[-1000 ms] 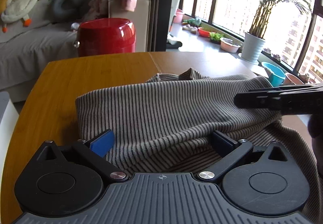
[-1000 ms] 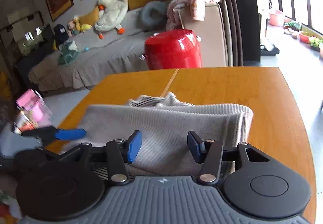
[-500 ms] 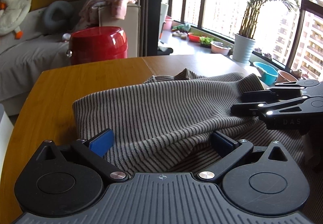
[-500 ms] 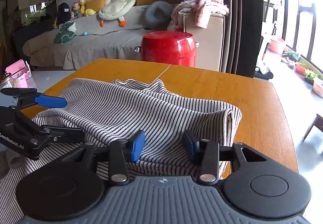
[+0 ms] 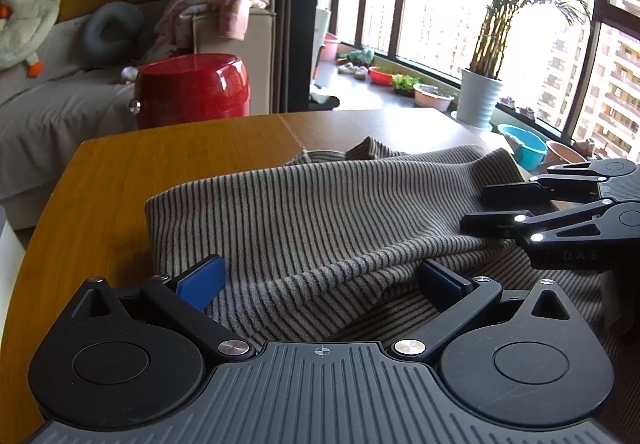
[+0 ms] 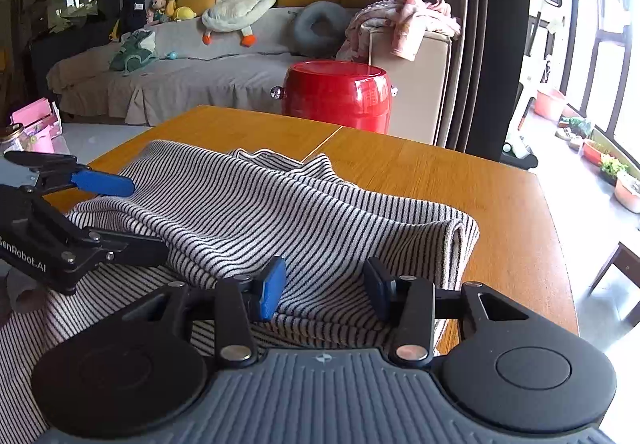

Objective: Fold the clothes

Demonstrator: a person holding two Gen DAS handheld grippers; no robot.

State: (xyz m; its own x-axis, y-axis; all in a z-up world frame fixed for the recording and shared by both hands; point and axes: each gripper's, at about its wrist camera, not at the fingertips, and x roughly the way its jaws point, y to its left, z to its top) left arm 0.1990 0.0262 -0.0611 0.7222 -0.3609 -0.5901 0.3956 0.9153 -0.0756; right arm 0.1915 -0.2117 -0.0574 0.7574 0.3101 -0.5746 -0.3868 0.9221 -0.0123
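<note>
A grey and black striped sweater (image 5: pixel 320 212) lies folded over on the wooden table (image 5: pixel 168 164), also in the right wrist view (image 6: pixel 280 212). My left gripper (image 5: pixel 320 280) is open, its blue pads either side of the near fabric fold. It shows from the side in the right wrist view (image 6: pixel 120 216). My right gripper (image 6: pixel 324 286) is open, jaws straddling the sweater's near edge by its right fold. It shows at the right of the left wrist view (image 5: pixel 476 208), over the sweater's right part.
A red drum stool (image 6: pixel 338 94) stands beyond the table's far edge, with a sofa (image 6: pixel 180 64) behind it. The table's right edge (image 6: pixel 556 228) drops to the floor. Windows and a potted plant (image 5: pixel 480 100) lie to the right.
Both grippers have swung their views slightly rightward and stay open over the sweater. The right gripper has come further into the left wrist view. The sweater lies much the same.
</note>
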